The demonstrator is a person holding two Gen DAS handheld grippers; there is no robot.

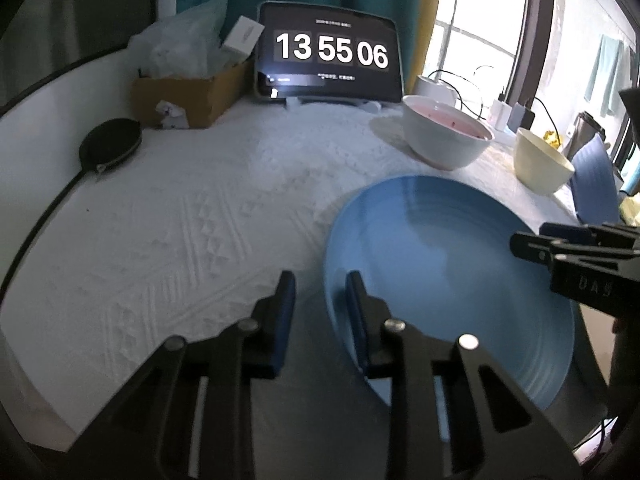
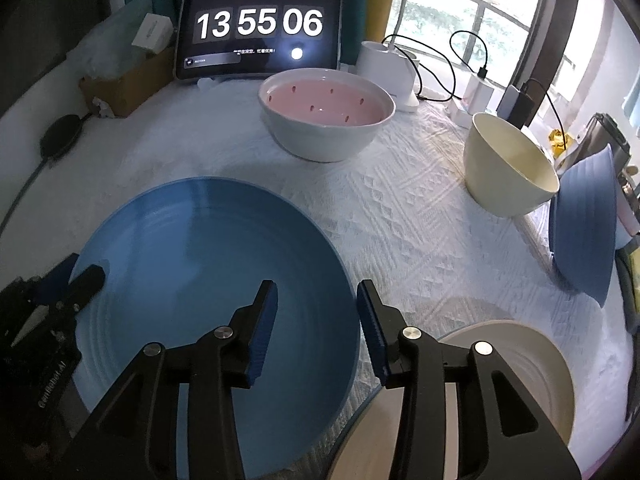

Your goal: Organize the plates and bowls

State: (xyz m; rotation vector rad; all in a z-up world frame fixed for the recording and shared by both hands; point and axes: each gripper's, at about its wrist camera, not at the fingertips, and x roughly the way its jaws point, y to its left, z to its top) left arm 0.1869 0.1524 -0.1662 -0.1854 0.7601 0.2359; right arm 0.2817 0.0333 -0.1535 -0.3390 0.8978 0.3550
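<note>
Left wrist view: left claw (image 1: 320, 286) straddles the blue plate's (image 1: 440, 264) rim, narrow; can't tell if it's pinching. Right claw (image 2: 316, 296) partly open over the plate's opposite edge on the bench (image 2: 400, 220).

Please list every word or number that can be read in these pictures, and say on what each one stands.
"13 55 06": tablet screen.
"UAS", partly cut off: right gripper body.
Small lines on the tablet screen: too small to read.
Print on the left gripper body and on the white box: blurred.
</note>
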